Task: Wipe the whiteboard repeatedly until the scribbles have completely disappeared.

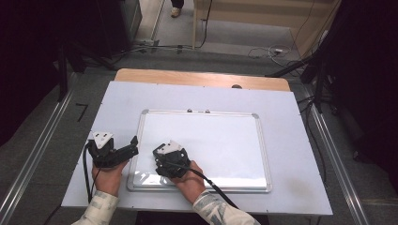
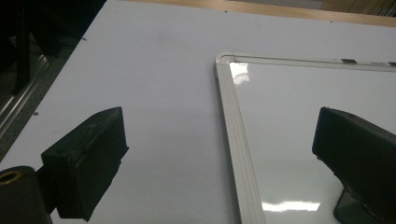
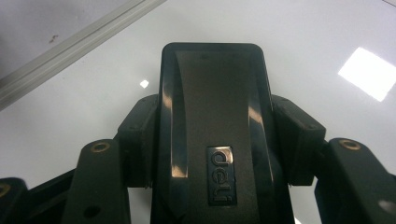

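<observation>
A white-surfaced whiteboard with a silver frame lies flat in the middle of the table. My right gripper rests over its near left part, shut on a black eraser. In the right gripper view the eraser, marked "deli", sits squeezed between both pads, with my right gripper just above the glossy board. My left gripper stands open at the board's left edge. In the left gripper view its jaws straddle the silver frame, nothing between them but my left gripper hovering over it.
A pale sheet covers the table, with a wooden strip at the far edge. Metal rails run along both sides on the floor. Cables and dark stand legs lie beyond the table.
</observation>
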